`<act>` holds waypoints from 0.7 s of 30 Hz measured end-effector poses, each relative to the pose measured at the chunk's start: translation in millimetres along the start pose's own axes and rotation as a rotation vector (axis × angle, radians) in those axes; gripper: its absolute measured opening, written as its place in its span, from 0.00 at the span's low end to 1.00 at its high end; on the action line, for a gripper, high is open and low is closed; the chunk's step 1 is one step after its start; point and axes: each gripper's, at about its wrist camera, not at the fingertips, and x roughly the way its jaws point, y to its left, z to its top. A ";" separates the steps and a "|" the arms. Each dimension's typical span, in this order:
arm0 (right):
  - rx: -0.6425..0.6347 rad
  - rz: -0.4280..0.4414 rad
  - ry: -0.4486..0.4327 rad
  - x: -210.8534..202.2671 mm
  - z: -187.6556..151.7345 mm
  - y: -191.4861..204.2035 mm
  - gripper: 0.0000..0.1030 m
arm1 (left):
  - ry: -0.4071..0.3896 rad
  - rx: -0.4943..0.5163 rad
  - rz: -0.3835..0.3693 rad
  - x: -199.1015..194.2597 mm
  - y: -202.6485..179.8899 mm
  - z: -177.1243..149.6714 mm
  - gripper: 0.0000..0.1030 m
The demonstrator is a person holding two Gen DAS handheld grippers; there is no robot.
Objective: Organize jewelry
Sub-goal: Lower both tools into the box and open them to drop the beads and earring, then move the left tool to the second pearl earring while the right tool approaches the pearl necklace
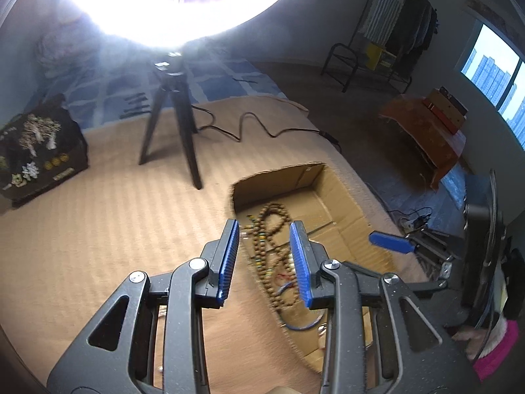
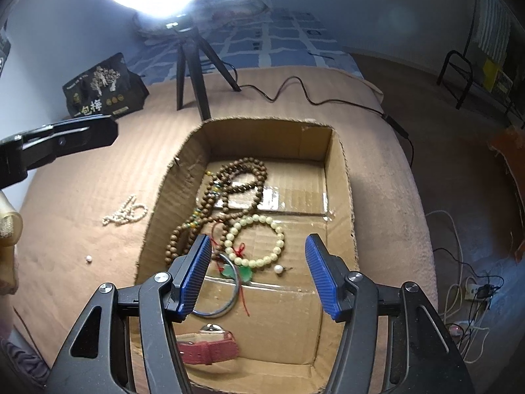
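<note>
An open cardboard box (image 2: 338,170) sits on the tan bedspread. It holds a long brown bead necklace (image 2: 229,184), a pale green bead bracelet (image 2: 279,229), a silver bangle (image 2: 226,305), a jade pendant on red cord (image 2: 246,274), a loose pearl (image 2: 279,269) and a red-strap watch (image 2: 210,349). A white pearl strand (image 2: 126,213) and a single pearl (image 2: 88,258) lie on the spread left of the box. My right gripper (image 2: 259,275) is open and empty above the box. My left gripper (image 1: 264,259) is open and empty over the box's left edge (image 1: 279,177), with the brown necklace (image 1: 269,229) between its fingers.
A ring light on a black tripod (image 2: 193,75) stands behind the box, its cable (image 2: 295,88) trailing right. A black printed bag (image 2: 105,88) stands at back left. The bed edge drops off at right to a floor with cables (image 2: 466,282). The right gripper's blue finger (image 1: 390,241) shows in the left wrist view.
</note>
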 end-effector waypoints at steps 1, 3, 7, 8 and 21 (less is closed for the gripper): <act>0.001 0.002 -0.002 0.0 0.2 1.6 0.57 | -0.008 0.001 0.012 -5.6 5.5 -2.1 0.31; 0.007 -0.002 -0.009 0.1 0.9 5.5 0.58 | -0.018 0.000 0.025 -12.2 14.0 -4.3 0.31; 0.008 -0.004 -0.048 -2.6 2.2 13.1 0.58 | -0.045 0.004 0.067 -32.5 38.9 -15.6 0.31; 0.005 0.003 -0.064 -4.1 2.6 15.0 0.58 | -0.049 0.002 0.074 -36.3 44.9 -18.6 0.31; -0.117 0.081 -0.107 -9.3 15.7 67.6 0.77 | 0.033 -0.041 0.102 -54.8 111.0 -89.7 0.31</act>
